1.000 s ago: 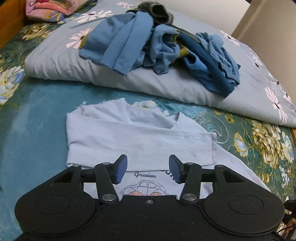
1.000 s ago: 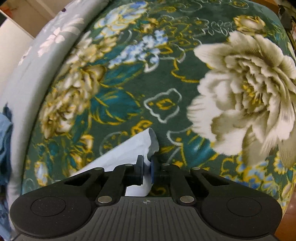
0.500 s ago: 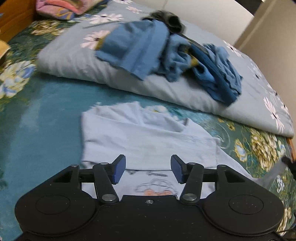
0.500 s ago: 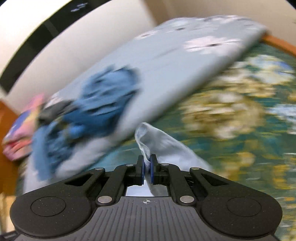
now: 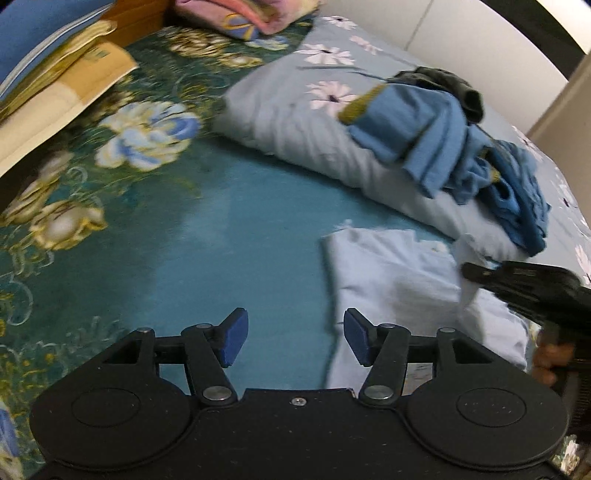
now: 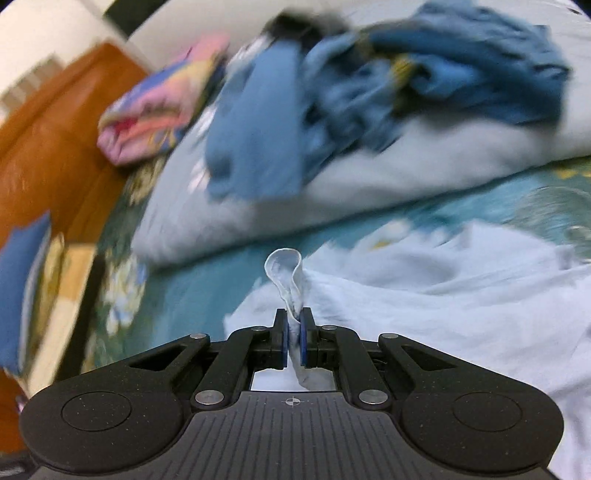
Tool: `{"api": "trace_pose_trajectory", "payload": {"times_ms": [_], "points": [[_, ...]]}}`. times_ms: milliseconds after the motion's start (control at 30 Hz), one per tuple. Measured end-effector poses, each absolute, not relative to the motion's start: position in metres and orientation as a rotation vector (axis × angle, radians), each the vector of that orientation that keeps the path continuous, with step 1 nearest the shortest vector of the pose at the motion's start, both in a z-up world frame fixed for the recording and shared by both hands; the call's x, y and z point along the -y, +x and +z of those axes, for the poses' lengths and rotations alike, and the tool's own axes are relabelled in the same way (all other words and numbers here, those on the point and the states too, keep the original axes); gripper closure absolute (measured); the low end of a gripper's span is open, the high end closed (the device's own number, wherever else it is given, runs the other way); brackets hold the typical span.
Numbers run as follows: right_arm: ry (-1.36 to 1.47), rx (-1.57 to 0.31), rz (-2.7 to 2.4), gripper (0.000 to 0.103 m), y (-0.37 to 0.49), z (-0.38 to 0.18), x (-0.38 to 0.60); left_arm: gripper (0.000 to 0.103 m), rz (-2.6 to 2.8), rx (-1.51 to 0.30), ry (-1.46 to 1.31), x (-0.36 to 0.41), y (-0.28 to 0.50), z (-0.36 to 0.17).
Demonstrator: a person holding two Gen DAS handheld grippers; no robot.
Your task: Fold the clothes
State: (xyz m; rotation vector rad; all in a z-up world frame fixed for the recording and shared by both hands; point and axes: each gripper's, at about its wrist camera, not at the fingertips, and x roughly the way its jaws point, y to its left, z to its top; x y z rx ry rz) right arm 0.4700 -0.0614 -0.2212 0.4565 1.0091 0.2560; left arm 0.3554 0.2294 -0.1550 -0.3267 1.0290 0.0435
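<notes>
On bed, 1 pale tee (image 6: 424,295), R claw (image 6: 293,338) pinching

A teal floral-blanketed bed (image 5: 229,236) carries a pale blue cotton T-shirt (image 5: 399,280) and, behind it, a grey daisy-print quilt (image 5: 295,122).

Blue clothes pile (image 6: 388,85) motion-blurred, indistinct

This is a bedroom in a home. A bed (image 5: 229,240) fills the view, covered in a teal floral blanket. A grey duvet (image 5: 295,122) with daisies lies across it, heaped with blue clothes (image 5: 424,129). A pink folded quilt (image 5: 243,14) sits by the wooden headboard (image 6: 55,147), with pillows (image 5: 55,85) alongside and plain white walls (image 5: 461,33) behind.
</notes>
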Motion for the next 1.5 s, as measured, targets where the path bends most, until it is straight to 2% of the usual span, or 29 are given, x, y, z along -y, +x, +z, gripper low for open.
{"api": "trace_pose_trajectory", "payload": {"times_ms": [233,333,400,433,567,667,967,1133,1167,1200,1267,1300,1333,1367,1500], "points": [[0.409,-1.115,0.249,0.097,0.481,-0.255,0.003,0.047,0.037,-1.055,-0.346,-0.255,0.356,-0.167],[0.406,-1.145,0.25,0.093,0.483,-0.267,-0.006,0.047,0.013,-1.064,-0.346,-0.254,0.363,-0.172],[0.41,-1.15,0.279,0.08,0.482,-0.268,-0.007,0.046,-0.004,-1.064,-0.346,-0.252,0.368,-0.175],[0.409,-1.146,0.29,0.079,0.481,-0.267,-0.006,0.046,-0.014,-1.063,-0.345,-0.25,0.372,-0.176],[0.416,-1.091,0.315,0.061,0.471,-0.241,0.014,0.043,-0.069,-1.06,-0.355,-0.238,0.389,-0.183],[0.449,-1.033,0.244,0.054,0.452,-0.222,0.052,0.041,-0.145,-1.064,-0.364,-0.217,0.41,-0.192],[0.417,-1.091,-0.01,0.054,0.4,-0.22,0.164,0.04,-0.238,-1.18,-0.362,-0.141,0.463,-0.25],[0.485,-1.093,-0.12,0.054,0.383,-0.223,0.202,0.042,-0.085,-1.204,-0.459,-0.138,0.467,-0.27],[0.495,-1.093,-0.132,0.054,0.381,-0.224,0.207,0.045,-0.067,-1.203,-0.469,-0.138,0.467,-0.272],[0.505,-1.092,-0.143,0.054,0.379,-0.225,0.212,0.054,-0.049,-1.202,-0.478,-0.139,0.468,-0.273],[0.511,-1.094,-0.155,0.054,0.381,-0.229,0.216,0.062,-0.039,-1.215,-0.439,-0.135,0.472,-0.276],[0.514,-1.095,-0.16,0.054,0.382,-0.23,0.218,0.069,-0.034,-1.216,-0.42,-0.133,0.474,-0.276],[0.519,-1.092,-0.166,0.054,0.383,-0.231,0.222,0.079,-0.029,-1.217,-0.401,-0.132,0.476,-0.277],[0.524,-1.09,-0.171,0.054,0.384,-0.232,0.226,0.102,-0.019,-1.21,-0.391,-0.133,0.477,-0.276],[0.488,-1.065,-0.175,0.054,0.395,-0.234,0.241,0.103,-0.036,-1.102,-0.372,-0.137,0.475,-0.255]]}}
